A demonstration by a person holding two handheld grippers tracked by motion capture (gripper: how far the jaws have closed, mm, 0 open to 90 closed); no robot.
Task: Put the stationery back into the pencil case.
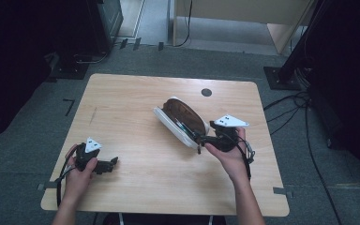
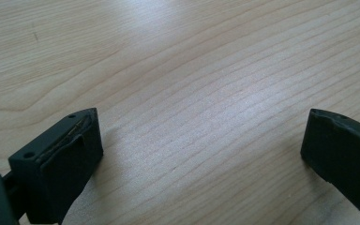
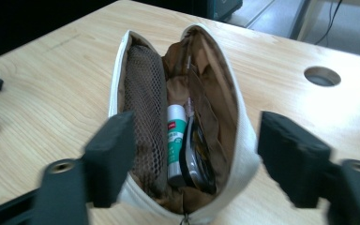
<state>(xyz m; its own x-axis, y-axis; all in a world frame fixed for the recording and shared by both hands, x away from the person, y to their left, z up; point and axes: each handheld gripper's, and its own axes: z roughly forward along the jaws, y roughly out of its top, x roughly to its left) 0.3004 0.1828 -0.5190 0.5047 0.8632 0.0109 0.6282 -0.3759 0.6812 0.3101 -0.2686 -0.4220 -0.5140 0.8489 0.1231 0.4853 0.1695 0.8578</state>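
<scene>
Left tool (image 1: 116,161): nearest the person, held low over the near left part of the table (image 1: 136,187). Jaws stand wide apart with bare wood between them, as the left gripper view (image 2: 201,140) shows. Nothing held. It points toward the middle of the table, well apart from the pouch.

Right tool (image 1: 200,140): held at the right side of the table, its tips at the near end of the pouch. In the right gripper view (image 3: 194,150) the jaws stand apart, one on either side of the pouch's near end, pads not pressing on it. Nothing gripped.

Pouch (image 1: 180,121): white, zip-top case with brown lining, lying at the middle of the table, slightly right, set at a slant. Open along its top (image 3: 243,140).

Contents, seen in the right gripper view:
- mesh pocket (image 3: 145,103), brown, along one inner wall;
- tube (image 3: 176,140), white and green, lying lengthwise at the near end, beside the mesh;
- dark shiny object (image 3: 194,159) just beside the tube, touching it; what it is cannot be told.

Cable hole (image 1: 206,92): round, dark, in the table beyond the pouch near the far edge.

Floor (image 1: 225,56): grey carpet beyond the table, with cables at the right.
</scene>
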